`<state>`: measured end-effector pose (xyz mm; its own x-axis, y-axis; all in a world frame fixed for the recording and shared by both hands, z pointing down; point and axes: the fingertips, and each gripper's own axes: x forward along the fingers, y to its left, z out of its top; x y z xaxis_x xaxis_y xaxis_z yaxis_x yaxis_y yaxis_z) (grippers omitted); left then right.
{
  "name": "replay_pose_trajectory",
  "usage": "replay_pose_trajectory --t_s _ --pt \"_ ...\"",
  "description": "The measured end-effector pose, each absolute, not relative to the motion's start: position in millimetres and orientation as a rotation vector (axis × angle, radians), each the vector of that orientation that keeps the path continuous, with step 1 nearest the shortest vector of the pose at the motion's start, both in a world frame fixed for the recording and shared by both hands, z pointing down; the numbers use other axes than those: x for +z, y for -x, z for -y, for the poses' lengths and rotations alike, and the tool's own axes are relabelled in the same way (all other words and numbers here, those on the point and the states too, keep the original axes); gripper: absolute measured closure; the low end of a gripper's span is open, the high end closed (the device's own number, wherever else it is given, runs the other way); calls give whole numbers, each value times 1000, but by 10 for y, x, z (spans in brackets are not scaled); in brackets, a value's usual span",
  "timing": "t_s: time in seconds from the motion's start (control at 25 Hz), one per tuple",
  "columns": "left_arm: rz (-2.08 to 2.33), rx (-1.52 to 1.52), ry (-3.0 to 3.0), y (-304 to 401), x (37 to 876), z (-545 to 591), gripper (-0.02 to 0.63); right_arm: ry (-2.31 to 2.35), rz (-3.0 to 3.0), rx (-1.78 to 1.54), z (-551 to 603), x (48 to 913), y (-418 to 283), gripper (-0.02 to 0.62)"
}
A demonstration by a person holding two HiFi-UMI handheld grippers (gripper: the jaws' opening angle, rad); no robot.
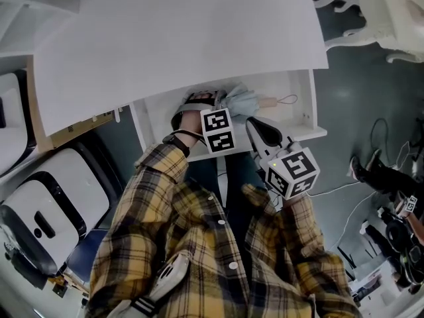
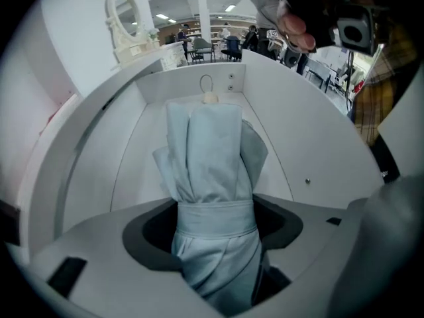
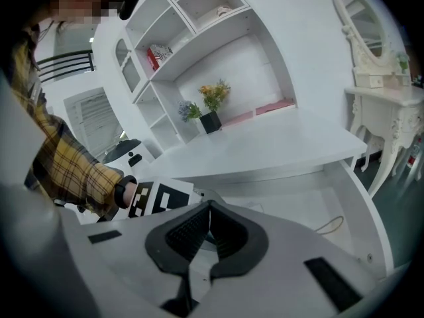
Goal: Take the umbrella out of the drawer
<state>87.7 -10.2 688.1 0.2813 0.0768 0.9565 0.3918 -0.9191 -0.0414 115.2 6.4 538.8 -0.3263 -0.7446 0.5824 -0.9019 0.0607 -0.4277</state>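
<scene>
My left tool (image 2: 215, 212) sits astride the folded umbrella (image 2: 212, 158) at its strap, jaws apart, dark gaps either side. My right tool (image 3: 207, 207) is closed and empty. The umbrella lies in the open drawer (image 2: 132, 158), side walls standing clear.

I'm looking into what seems to be a showroom-style hall dressed up as a home, not a lived-in house. In the right gripper view a white shelving unit (image 3: 199, 38) is rising at eleven o'clock with a pot of flowers (image 3: 211, 108) standing at its foot. An ornate white dressing table (image 3: 387, 105) with an oval mirror (image 3: 361, 15) is standing at two o'clock, beside a white desk (image 3: 278, 144) whose drawer (image 3: 311, 211) is hanging open. In the left gripper view, at twelve o'clock, I'm seeing a big open hall: ceiling lights (image 2: 230, 8), a column (image 2: 202, 15), office chairs (image 2: 202, 45) and people (image 2: 252, 37). In the head view, loose cables (image 1: 338, 187) are trailing over a grey floor (image 1: 351, 111) at four o'clock.
</scene>
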Motion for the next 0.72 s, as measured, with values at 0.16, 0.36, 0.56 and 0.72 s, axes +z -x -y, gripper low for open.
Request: replay_pose_trajectory --t_s 0.16,0.36,0.56,0.72 --pt "363 -1684 2360 -829 6760 133 287 -1677 2133 1132 -76 5381 -1129 577" --pt "306 -1653 2389 -773 6555 151 287 -1649 2174 1114 4 5268 -1073 577" --pt "203 -1631 2455 -751 6319 173 287 -1600 2227 1061 86 5104 -990 577" --pt "99 -1612 2497 -685 6148 264 287 -1561 2280 997 172 4923 -904 577"
